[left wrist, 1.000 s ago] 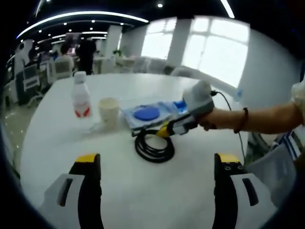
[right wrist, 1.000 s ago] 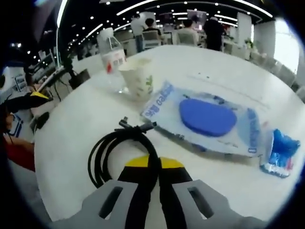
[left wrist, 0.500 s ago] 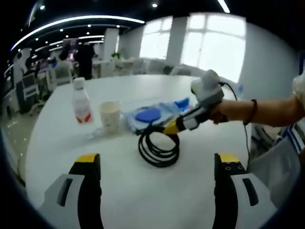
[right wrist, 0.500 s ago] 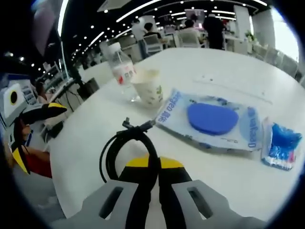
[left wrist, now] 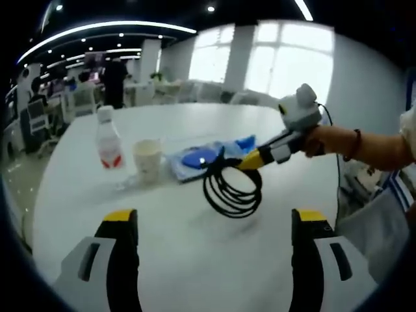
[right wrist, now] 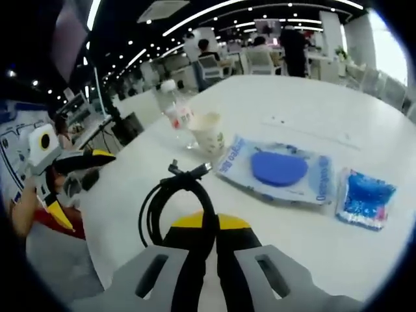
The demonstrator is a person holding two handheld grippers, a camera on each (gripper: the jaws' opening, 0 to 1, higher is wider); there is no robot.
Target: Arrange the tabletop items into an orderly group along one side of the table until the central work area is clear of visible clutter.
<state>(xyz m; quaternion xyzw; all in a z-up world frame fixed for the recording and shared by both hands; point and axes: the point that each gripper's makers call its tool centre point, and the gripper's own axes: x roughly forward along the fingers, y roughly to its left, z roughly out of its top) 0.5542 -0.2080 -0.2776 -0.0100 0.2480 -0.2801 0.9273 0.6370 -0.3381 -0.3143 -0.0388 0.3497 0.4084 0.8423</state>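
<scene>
A coiled black cable (left wrist: pixel 233 188) hangs just above the white table (left wrist: pixel 188 266), and my right gripper (left wrist: pixel 250 160) is shut on its top, coming in from the right. In the right gripper view the cable (right wrist: pixel 170 203) loops out to the left of the closed jaws of my right gripper (right wrist: pixel 208 224). Behind it stand a clear bottle (left wrist: pixel 107 140) with a red label, a paper cup (left wrist: pixel 147 158), a flat wipes pack (left wrist: pixel 198 158) and a small blue packet (left wrist: pixel 247 141). My left gripper (left wrist: pixel 214 224) is open over bare table, nothing between its jaws.
In the right gripper view the bottle (right wrist: pixel 175 117), cup (right wrist: pixel 209 132), wipes pack (right wrist: pixel 279 170) and blue packet (right wrist: pixel 364 198) lie in a row across the table (right wrist: pixel 305 104). The left gripper (right wrist: pixel 71 166) shows at the left edge. Chairs, desks and people stand beyond the table.
My right gripper has lifted the cable coil off the table and carried it up and away from the wipes pack. The left gripper has stayed open and almost still.
</scene>
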